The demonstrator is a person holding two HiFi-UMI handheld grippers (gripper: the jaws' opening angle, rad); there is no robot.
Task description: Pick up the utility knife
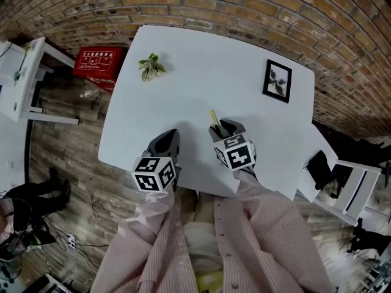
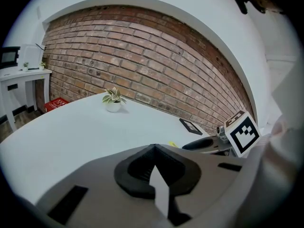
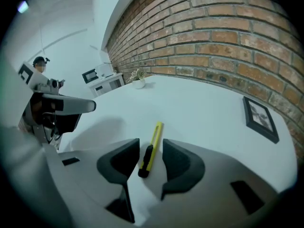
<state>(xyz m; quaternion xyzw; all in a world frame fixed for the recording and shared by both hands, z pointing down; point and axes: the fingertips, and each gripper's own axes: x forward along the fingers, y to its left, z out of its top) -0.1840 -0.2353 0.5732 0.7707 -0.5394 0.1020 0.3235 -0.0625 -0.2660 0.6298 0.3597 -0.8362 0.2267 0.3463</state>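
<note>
The utility knife (image 3: 150, 147), a slim yellow one with a black rear end, lies flat on the white table (image 3: 199, 108). My right gripper (image 3: 151, 146) is low over the knife with a jaw on each side of its black end. The jaws are open, with a gap between each pad and the knife. From the head view, only the knife's yellow tip (image 1: 213, 117) pokes out past the right gripper (image 1: 223, 127). My left gripper (image 1: 170, 137) hovers beside it to the left, empty. In its own view the left gripper (image 2: 153, 147) has its jaw tips touching, so it is shut.
A small potted plant (image 1: 151, 66) stands at the table's far left and a black picture frame (image 1: 277, 80) lies at the far right. The table's near edge (image 1: 201, 191) runs just under both grippers. A red box (image 1: 98, 62) sits on the floor beyond the table.
</note>
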